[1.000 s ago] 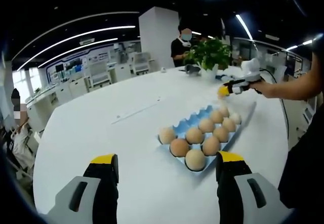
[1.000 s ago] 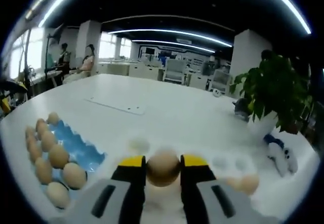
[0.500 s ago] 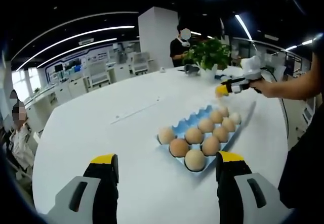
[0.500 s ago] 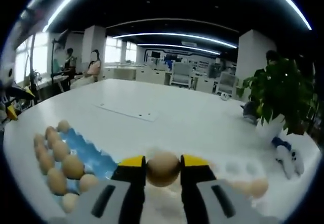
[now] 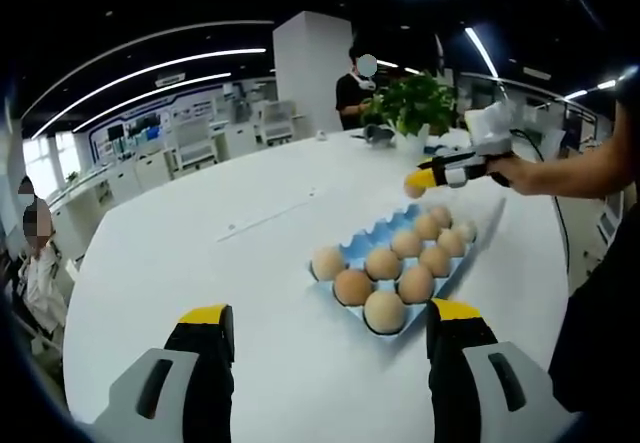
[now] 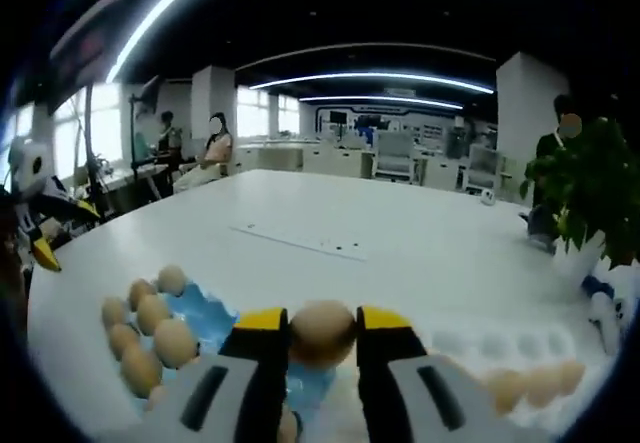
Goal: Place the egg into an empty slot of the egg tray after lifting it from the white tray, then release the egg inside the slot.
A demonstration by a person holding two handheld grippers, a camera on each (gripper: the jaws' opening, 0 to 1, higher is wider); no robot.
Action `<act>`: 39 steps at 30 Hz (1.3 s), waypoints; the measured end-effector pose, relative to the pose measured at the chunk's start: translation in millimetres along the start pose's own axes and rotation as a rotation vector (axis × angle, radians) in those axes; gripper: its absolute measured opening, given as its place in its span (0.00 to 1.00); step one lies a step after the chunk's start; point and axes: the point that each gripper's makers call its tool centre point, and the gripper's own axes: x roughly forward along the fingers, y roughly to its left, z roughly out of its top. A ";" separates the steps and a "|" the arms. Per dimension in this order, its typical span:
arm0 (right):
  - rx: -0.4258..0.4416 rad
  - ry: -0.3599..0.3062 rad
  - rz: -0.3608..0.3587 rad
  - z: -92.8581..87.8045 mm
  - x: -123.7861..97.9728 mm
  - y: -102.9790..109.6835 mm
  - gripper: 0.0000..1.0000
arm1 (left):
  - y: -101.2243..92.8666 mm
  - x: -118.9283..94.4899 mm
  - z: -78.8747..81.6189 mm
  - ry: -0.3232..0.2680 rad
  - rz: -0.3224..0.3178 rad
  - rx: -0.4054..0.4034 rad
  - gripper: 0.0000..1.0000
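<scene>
Egg (image 6: 322, 332): clamped between jaws of right hand-held gripper (image 6: 322, 335), carried above blue egg tray (image 6: 205, 315) on tabletop (image 6: 330, 228). Left hand-held gripper (image 5: 330, 338): jaws apart, idle. Step: transport. Next, judged: lower into an empty slot, then release.

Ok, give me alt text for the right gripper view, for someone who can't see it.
The right claw grips a brown egg above a white table, over the near end of a blue egg tray holding several eggs. A white tray with more eggs lies to the right, near a potted plant.
</scene>
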 end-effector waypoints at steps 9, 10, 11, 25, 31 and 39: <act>-0.005 -0.009 0.130 6.9 30.3 56.4 0.26 | -1.2 0.2 0.1 0.001 0.000 0.001 0.80; -0.013 -0.006 0.141 6.8 33.0 61.4 0.26 | -1.3 0.2 0.2 0.000 0.000 -0.001 0.80; -0.019 -0.009 0.154 7.4 36.7 66.8 0.26 | -1.4 0.2 0.4 0.000 0.000 -0.002 0.80; -0.045 0.008 0.250 5.0 60.2 109.0 0.26 | 0.8 -0.2 -1.6 0.004 0.005 -0.005 0.80; -0.057 0.020 0.276 0.8 63.5 118.6 0.26 | 0.8 -0.4 -1.3 0.004 0.008 -0.006 0.80; 0.002 0.060 0.296 -10.8 69.8 123.7 0.26 | 2.1 -1.3 -0.7 0.001 0.010 -0.006 0.80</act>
